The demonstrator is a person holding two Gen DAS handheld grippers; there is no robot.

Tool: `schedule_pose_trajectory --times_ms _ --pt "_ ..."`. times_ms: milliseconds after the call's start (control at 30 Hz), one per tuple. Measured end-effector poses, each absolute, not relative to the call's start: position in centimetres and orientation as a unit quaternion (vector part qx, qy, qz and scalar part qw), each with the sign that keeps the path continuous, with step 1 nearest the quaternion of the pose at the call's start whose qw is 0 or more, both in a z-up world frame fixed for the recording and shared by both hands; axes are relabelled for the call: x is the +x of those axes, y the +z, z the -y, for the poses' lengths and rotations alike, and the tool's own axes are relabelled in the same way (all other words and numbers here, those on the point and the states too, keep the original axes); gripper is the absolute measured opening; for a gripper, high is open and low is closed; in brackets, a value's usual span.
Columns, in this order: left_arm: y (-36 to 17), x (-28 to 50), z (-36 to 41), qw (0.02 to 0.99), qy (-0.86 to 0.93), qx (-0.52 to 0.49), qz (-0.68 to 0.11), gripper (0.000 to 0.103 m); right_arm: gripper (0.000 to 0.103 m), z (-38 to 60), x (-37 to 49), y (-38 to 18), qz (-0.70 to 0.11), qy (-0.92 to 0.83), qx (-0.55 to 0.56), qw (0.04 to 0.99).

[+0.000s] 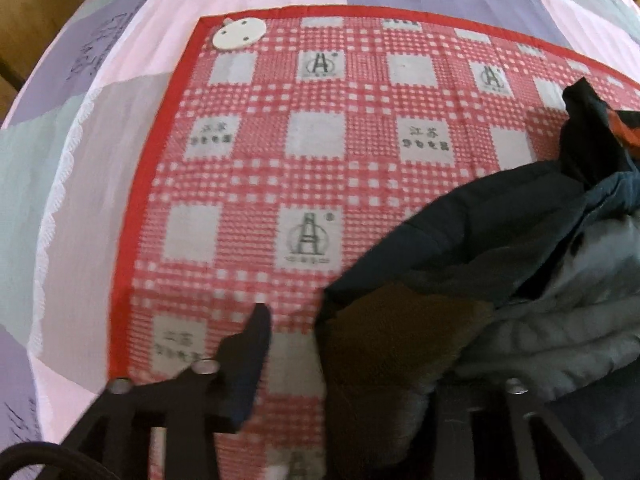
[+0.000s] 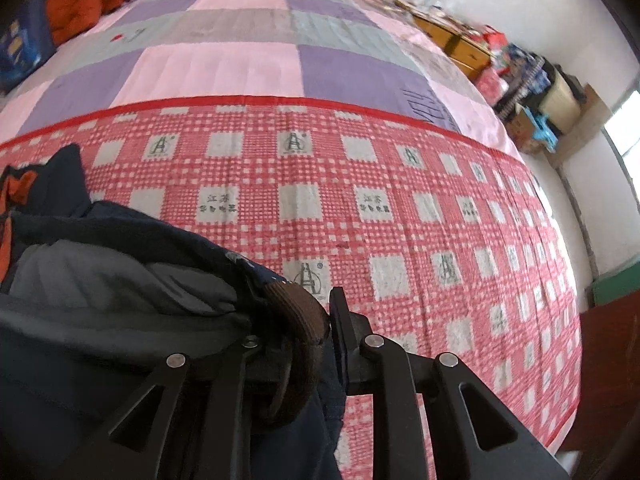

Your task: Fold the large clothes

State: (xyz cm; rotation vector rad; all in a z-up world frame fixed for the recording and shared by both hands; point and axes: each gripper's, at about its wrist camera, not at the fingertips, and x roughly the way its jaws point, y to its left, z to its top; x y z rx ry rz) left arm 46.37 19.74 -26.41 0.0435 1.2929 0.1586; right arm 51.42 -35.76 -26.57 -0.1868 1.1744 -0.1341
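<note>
A dark navy padded jacket with grey lining and brown ribbed cuffs lies bunched on the red checked blanket. In the left wrist view my left gripper is spread wide; its left finger is bare and the brown cuff lies between the jaws, covering the right finger. In the right wrist view my right gripper is shut on the jacket's other brown cuff, with navy cloth and grey lining heaped to its left.
A white round disc lies at the blanket's far left corner. The blanket covers a pink, purple and grey patchwork bedspread. Orange and purple bedding sits far left. Cluttered shelves and boxes stand on the right.
</note>
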Motion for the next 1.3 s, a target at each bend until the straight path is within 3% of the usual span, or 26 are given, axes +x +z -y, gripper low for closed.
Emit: schedule_pose_trajectory --times_ms 67,100,133,233,300,433,567,633,733,800,867,1000,1300 --pt "-25.4 46.6 -20.0 0.793 0.065 0.038 -0.604 0.061 0.030 36.1 51.7 -26.1 -0.562 -0.051 -0.090 0.821" --pt "-24.9 46.7 -20.1 0.792 0.061 0.043 -0.606 0.067 0.040 36.4 51.9 -25.7 -0.566 -0.049 -0.093 0.818" --pt "-24.5 46.8 -20.3 0.793 0.057 0.044 -0.605 0.069 0.052 36.7 52.0 -25.3 -0.567 -0.048 -0.093 0.817" --pt "-23.0 47.2 -21.0 0.795 0.042 0.029 -0.604 0.072 0.074 38.4 52.4 -23.9 -0.578 -0.034 -0.064 0.813" --pt "-21.9 47.4 -21.3 0.797 0.027 0.011 -0.604 0.072 0.078 39.2 52.5 -22.7 -0.583 -0.015 -0.045 0.811" --pt "-22.3 47.6 -23.3 0.756 -0.040 -0.133 -0.639 0.074 0.079 41.0 52.6 -22.0 -0.619 0.027 0.038 0.784" --pt "-20.2 47.3 -23.9 0.780 -0.007 -0.119 -0.614 0.074 0.086 39.2 51.9 -21.1 -0.615 0.014 -0.076 0.784" --pt "-18.0 46.5 -24.1 0.813 0.003 -0.120 -0.570 0.074 0.086 36.3 50.2 -19.0 -0.566 0.020 -0.181 0.804" --pt "-15.1 44.4 -23.4 0.855 0.021 -0.100 -0.508 0.075 0.088 36.9 49.6 -17.3 -0.546 0.077 -0.110 0.827" --pt "-14.1 43.0 -22.2 0.868 0.012 -0.078 -0.490 0.075 0.088 41.0 50.7 -16.9 -0.562 0.030 0.054 0.825" --pt "-13.5 41.0 -19.7 0.878 -0.011 -0.057 -0.475 0.075 0.088 39.8 49.9 -15.2 -0.517 -0.012 -0.027 0.856" --pt "-14.1 37.0 -14.5 0.881 -0.065 -0.037 -0.467 0.076 0.088 33.4 46.7 -13.4 -0.467 0.128 -0.076 0.872" --pt "-21.1 29.4 -5.0 0.849 -0.088 -0.098 -0.511 0.077 0.088 18.6 46.7 -19.6 -0.530 0.298 -0.148 0.780"
